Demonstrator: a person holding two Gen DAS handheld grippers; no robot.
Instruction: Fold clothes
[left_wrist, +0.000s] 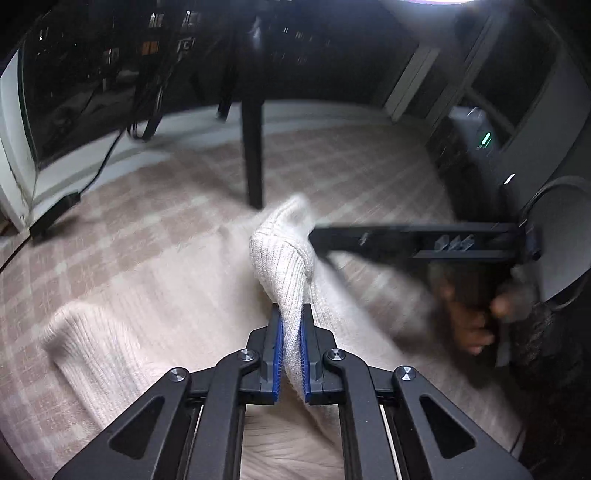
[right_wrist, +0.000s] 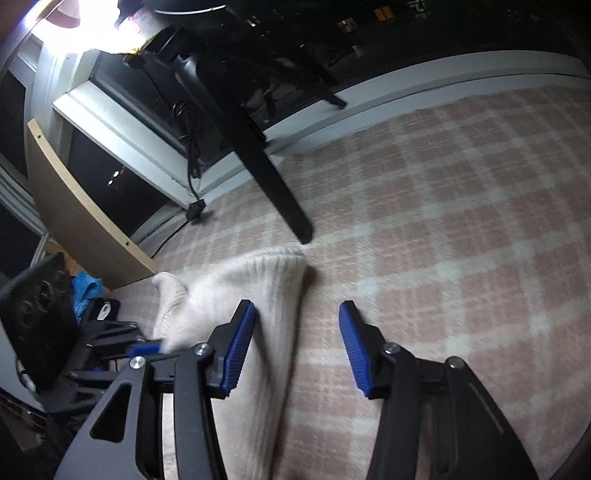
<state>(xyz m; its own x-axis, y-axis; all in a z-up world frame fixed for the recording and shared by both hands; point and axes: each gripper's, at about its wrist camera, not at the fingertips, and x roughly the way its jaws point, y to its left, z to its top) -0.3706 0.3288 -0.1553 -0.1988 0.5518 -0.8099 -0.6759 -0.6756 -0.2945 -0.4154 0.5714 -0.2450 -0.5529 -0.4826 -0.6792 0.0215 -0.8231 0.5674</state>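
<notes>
1. Cream knit sweater (left_wrist: 284, 266) lies on the checked bedcover (left_wrist: 147, 229), a fold clamped between the left gripper (left_wrist: 291, 347) pads.
2. Only the right wrist view shows the right gripper (right_wrist: 297, 347) spread apart, empty, beside the sweater's edge.
3. Only the left wrist view shows a hand (left_wrist: 476, 314) holding it.

This is looking like a room in a home at night, with a soft pink and white checked blanket (right_wrist: 443, 221) lying spread over a wide flat place like a bed. Dark windows with white frames (right_wrist: 122, 125) are standing along the far edge, and a black tripod leg (left_wrist: 253, 147) is resting on the blanket. Black cords (right_wrist: 190, 147) are hanging by the window, and a wooden board (right_wrist: 85, 218) is leaning at the side.
</notes>
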